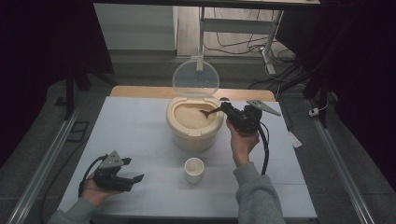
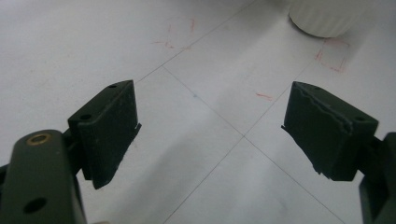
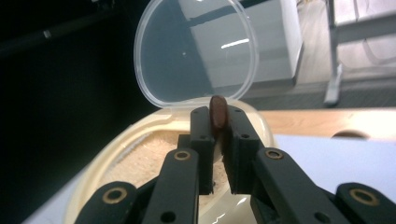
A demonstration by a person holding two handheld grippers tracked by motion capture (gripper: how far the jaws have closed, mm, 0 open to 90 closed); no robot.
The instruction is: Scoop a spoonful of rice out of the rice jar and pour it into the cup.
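Note:
A cream rice bin [image 1: 194, 133] full of pale grain [image 1: 191, 116] stands mid-table, its clear lid [image 1: 195, 77] hinged upright. My right gripper [image 1: 229, 110] is at the bin's right rim, shut on the handle of a brown spoon [image 1: 210, 112] whose bowl dips into the grain. In the right gripper view the spoon handle end [image 3: 217, 111] is clamped between the fingers [image 3: 202, 140], with the bin [image 3: 116, 144] and lid [image 3: 196, 49] ahead. A small white cup [image 1: 194, 169] stands in front of the bin. My left gripper [image 1: 135, 179] rests open at the near left, its fingers [image 2: 112, 126] apart over bare table, the cup [image 2: 327, 16] far ahead.
The white table [image 1: 140, 135] has faint grid lines and red marks [image 2: 331, 53]. A wooden edge [image 1: 140, 91] runs along its back. Beyond it are a desk frame [image 1: 268, 42] and floor cables [image 1: 233, 44]. Metal rails [image 1: 44, 168] flank the table.

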